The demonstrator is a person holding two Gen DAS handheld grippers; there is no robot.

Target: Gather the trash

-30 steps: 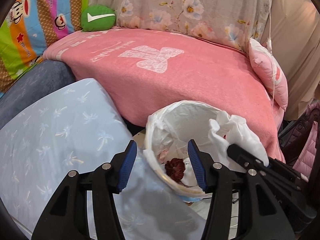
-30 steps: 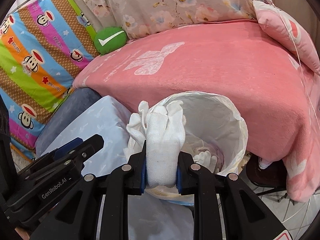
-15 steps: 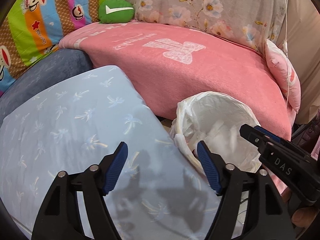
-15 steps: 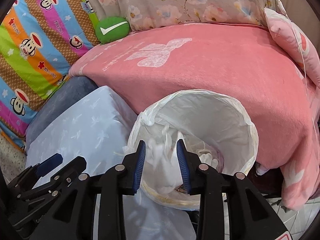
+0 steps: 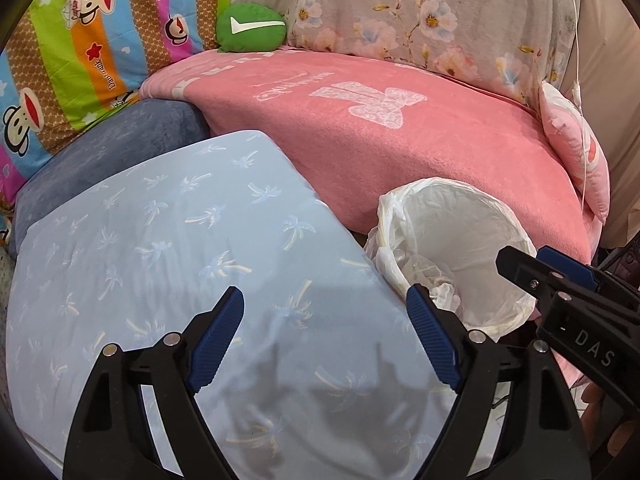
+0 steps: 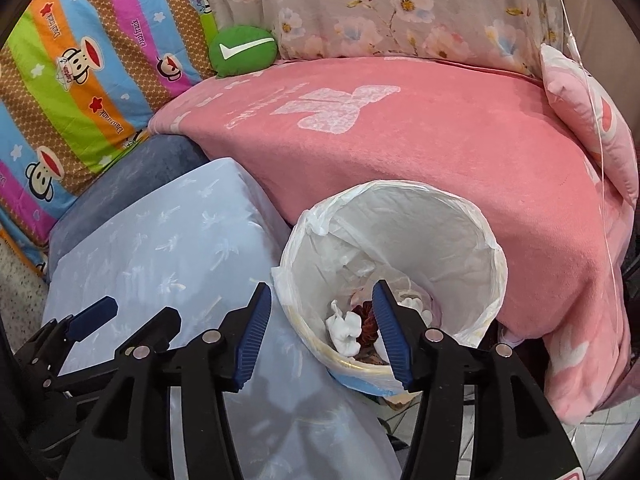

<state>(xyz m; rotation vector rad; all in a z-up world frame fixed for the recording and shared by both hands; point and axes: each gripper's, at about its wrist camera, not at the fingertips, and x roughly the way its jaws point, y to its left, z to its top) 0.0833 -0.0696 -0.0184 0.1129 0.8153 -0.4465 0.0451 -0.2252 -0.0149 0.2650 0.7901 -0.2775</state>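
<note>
Both of my grippers are spread apart and hold nothing. My right gripper (image 6: 322, 320) hangs over the near rim of the trash bin (image 6: 486, 240), and between its fingers I look down on a white crumpled tissue (image 6: 346, 330) lying at the bottom, beside something dark reddish-brown that I cannot identify. My left gripper (image 5: 324, 332) hovers above the light blue cushion (image 5: 168, 240), just left of the bin, with nothing under it to pick up.

The bin stands squeezed between the blue cushion and the pink blanket (image 6: 400, 140) that hangs over the sofa edge. I judge the bag liner (image 6: 316, 216) to be the weak spot: it is loosely folded over the rim, and if a finger catches it as I pull away, the liner could lift or the light bin could tip. The pink blanket droops close to the rim too, so a careless sweep might drag it in.
</note>
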